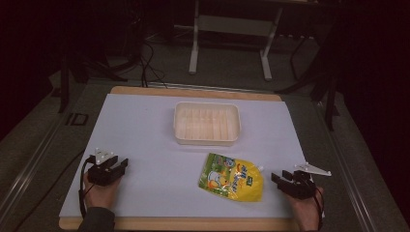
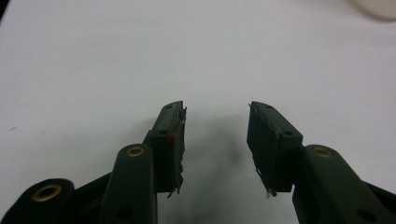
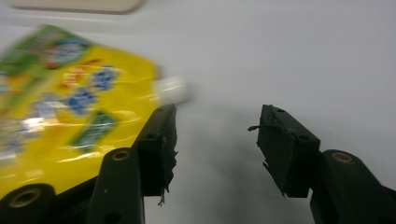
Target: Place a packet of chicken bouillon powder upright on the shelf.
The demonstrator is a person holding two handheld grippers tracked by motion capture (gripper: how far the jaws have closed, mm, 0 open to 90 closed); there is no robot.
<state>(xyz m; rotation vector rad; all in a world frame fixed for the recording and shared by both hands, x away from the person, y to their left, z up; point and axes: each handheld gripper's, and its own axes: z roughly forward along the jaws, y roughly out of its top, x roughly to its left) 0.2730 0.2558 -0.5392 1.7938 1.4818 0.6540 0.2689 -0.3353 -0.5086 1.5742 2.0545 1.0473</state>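
A yellow and green spouted pouch (image 1: pixel 232 178) lies flat on the white table cover, right of centre near the front. Beyond it sits a shallow cream plastic tray (image 1: pixel 206 123) with nothing inside. My right gripper (image 1: pixel 279 177) rests just right of the pouch, open, its jaws apart over bare cover. In the right gripper view the pouch (image 3: pixel 70 107) lies left of the open gripper (image 3: pixel 215 116), its white cap (image 3: pixel 172 89) just past the left jaw. My left gripper (image 1: pixel 122 164) sits at the front left, open; its view shows the gripper (image 2: pixel 215 109) with only white cover between the jaws.
The white cover (image 1: pixel 145 125) lies on a wooden board (image 1: pixel 193 92) whose edges show at back and front. A corner of the tray (image 2: pixel 376 7) appears at the top right of the left gripper view. Behind the table stand white frame legs (image 1: pixel 229 43) and floor cables.
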